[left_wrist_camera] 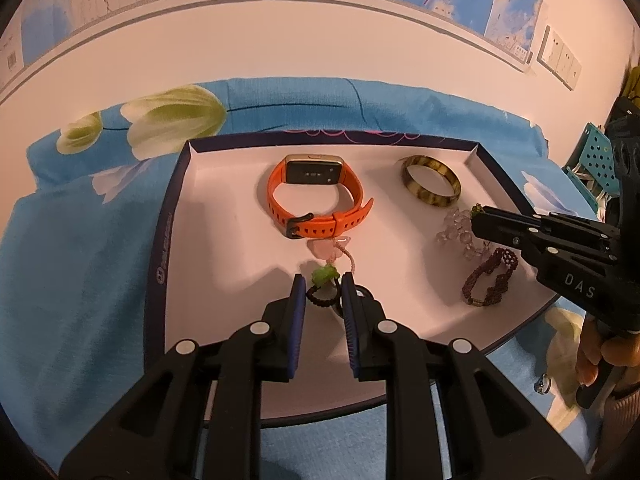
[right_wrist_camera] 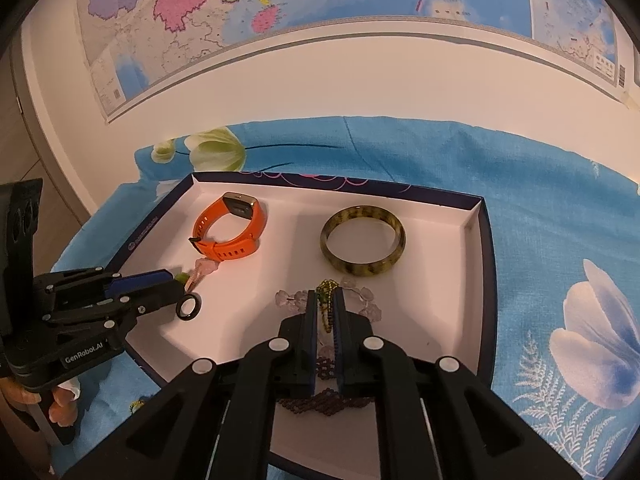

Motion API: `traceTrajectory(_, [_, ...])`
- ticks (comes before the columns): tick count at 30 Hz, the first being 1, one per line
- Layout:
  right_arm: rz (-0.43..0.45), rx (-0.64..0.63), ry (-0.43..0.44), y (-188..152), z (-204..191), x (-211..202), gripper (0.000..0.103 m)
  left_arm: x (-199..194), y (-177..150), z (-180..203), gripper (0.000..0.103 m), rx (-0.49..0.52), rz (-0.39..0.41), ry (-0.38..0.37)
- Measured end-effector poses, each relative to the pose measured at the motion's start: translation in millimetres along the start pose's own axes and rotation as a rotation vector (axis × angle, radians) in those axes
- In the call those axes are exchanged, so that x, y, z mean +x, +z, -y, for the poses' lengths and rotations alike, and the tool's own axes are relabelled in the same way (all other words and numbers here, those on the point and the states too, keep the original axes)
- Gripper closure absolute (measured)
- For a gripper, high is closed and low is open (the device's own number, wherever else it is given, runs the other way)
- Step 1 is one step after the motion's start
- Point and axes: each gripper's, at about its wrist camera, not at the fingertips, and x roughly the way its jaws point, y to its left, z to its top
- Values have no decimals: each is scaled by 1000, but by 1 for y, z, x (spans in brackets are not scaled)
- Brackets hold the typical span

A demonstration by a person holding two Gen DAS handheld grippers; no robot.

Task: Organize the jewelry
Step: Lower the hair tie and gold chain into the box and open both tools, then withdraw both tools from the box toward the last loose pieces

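Note:
A white tray with a dark rim (left_wrist_camera: 176, 184) (right_wrist_camera: 480, 240) lies on a blue floral cloth. In it are an orange watch (left_wrist_camera: 316, 196) (right_wrist_camera: 228, 228), a mottled green bangle (left_wrist_camera: 430, 184) (right_wrist_camera: 362, 240), a clear crystal bracelet (left_wrist_camera: 456, 230) (right_wrist_camera: 288, 298), a dark purple beaded bracelet (left_wrist_camera: 490, 276) (right_wrist_camera: 320, 400), a pink and green pendant (left_wrist_camera: 328, 256) (right_wrist_camera: 202, 270) and a black ring (right_wrist_camera: 188, 306). My left gripper (left_wrist_camera: 323, 280) is partly open around the pendant's green bead and a black cord loop. My right gripper (right_wrist_camera: 325, 308) is shut on a green beaded strand (right_wrist_camera: 325, 300) over the crystal bracelet.
The blue cloth with white flowers (left_wrist_camera: 80, 240) (right_wrist_camera: 560, 240) covers the surface around the tray. A wall with maps (right_wrist_camera: 280, 0) rises behind it. A teal perforated rack (left_wrist_camera: 598, 156) stands at the far right. A small green bead piece (right_wrist_camera: 138, 404) lies on the cloth outside the tray's near left corner.

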Motion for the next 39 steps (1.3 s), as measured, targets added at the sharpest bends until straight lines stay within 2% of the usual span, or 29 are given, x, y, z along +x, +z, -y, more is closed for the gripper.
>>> traceTrajectory(4, [4, 4, -1, 1, 1, 0, 95, -1, -1, -1, 82, -8, 4, 3])
traceTrajectory(6, [11, 9, 0, 1, 1, -3, 93, -5, -1, -1, 76, -10, 15, 6])
traceTrajectory(7, [19, 12, 4, 1, 2, -6, 92, -7, -1, -1, 76, -12, 22, 9])
traceTrajectory(9, [39, 14, 6, 2, 1, -12, 82, -16, -1, -1, 71, -19, 48, 17])
traceTrajectory(12, [59, 18, 16, 2, 1, -23, 82, -30, -2, -3, 69, -27, 87, 16])
traceTrajectory(16, [76, 13, 29, -3, 1, -39, 80, -54, -10, -5, 65, -20, 135, -26])
traceTrajectory(20, [85, 5, 51, -15, -1, -58, 76, -70, -24, -3, 65, -8, 142, -77])
traceTrajectory(22, [88, 0, 58, -23, -2, -67, 68, -77, -33, 0, 61, 3, 145, -103])
traceTrajectory(23, [92, -3, 53, -27, -2, -73, 60, -80, -37, 2, 57, 9, 148, -112])
traceTrajectory(30, [54, -13, 34, -65, -4, -91, 60, -87, -70, 20, 53, 77, 134, -114])
traceTrajectory(39, [-15, -6, 20, -104, -7, -89, 59, -81, -88, 27, 52, 80, 94, -103])
